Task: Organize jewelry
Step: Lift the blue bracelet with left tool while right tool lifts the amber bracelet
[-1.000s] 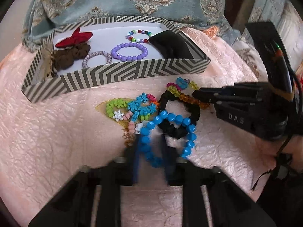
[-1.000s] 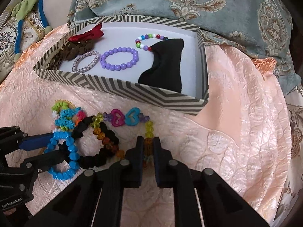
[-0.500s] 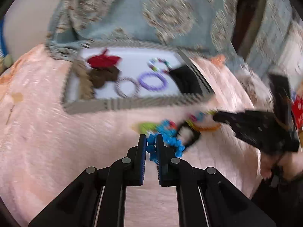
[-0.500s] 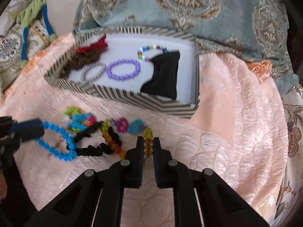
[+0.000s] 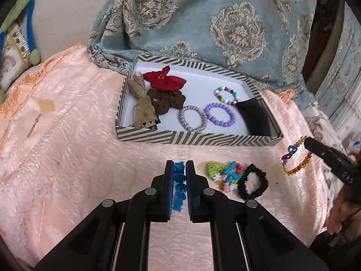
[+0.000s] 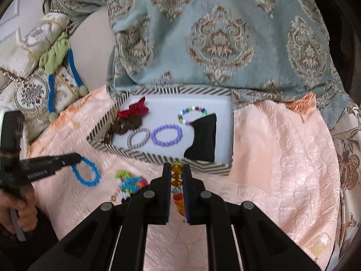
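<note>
Left wrist view: we look along the left tongs [image 5: 179,169] from above the bed's near edge, facing the striped box [image 5: 196,138] and blue curtain [image 5: 225,22], fairly near.

Right wrist view: we look along the right tongs [image 6: 176,171], same heading, set further right.

Shared by both: the box, the peach bedspread [image 6: 282,158], the curtain; each view catches the other tongs at its side edge.
</note>
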Action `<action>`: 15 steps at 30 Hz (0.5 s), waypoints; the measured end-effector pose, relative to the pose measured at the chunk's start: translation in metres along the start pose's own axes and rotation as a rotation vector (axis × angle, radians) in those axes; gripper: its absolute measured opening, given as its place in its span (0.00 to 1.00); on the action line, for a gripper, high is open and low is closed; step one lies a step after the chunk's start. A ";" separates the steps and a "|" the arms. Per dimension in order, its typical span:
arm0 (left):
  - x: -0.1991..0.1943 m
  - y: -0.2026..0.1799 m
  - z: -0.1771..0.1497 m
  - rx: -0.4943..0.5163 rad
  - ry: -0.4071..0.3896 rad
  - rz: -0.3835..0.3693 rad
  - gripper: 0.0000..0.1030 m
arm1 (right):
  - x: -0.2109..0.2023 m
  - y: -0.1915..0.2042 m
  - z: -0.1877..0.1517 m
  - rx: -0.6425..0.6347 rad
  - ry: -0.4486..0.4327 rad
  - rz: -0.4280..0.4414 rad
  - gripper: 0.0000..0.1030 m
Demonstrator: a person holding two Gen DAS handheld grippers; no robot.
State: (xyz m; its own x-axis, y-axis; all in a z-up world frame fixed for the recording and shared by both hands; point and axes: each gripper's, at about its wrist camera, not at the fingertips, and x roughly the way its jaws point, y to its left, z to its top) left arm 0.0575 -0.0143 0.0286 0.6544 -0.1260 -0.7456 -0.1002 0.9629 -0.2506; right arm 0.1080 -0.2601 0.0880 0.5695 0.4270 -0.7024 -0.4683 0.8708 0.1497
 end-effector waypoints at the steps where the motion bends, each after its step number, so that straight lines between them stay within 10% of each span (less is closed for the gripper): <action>1: 0.001 0.000 -0.001 0.002 0.006 0.012 0.00 | 0.002 0.000 0.000 0.000 0.007 -0.003 0.09; 15: 0.007 0.000 -0.004 0.026 0.021 0.070 0.00 | 0.008 0.002 -0.006 -0.010 0.025 -0.041 0.09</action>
State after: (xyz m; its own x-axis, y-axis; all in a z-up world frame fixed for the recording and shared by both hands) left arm 0.0592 -0.0163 0.0210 0.6305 -0.0627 -0.7737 -0.1259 0.9753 -0.1817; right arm 0.1072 -0.2569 0.0786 0.5709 0.3849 -0.7252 -0.4519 0.8848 0.1139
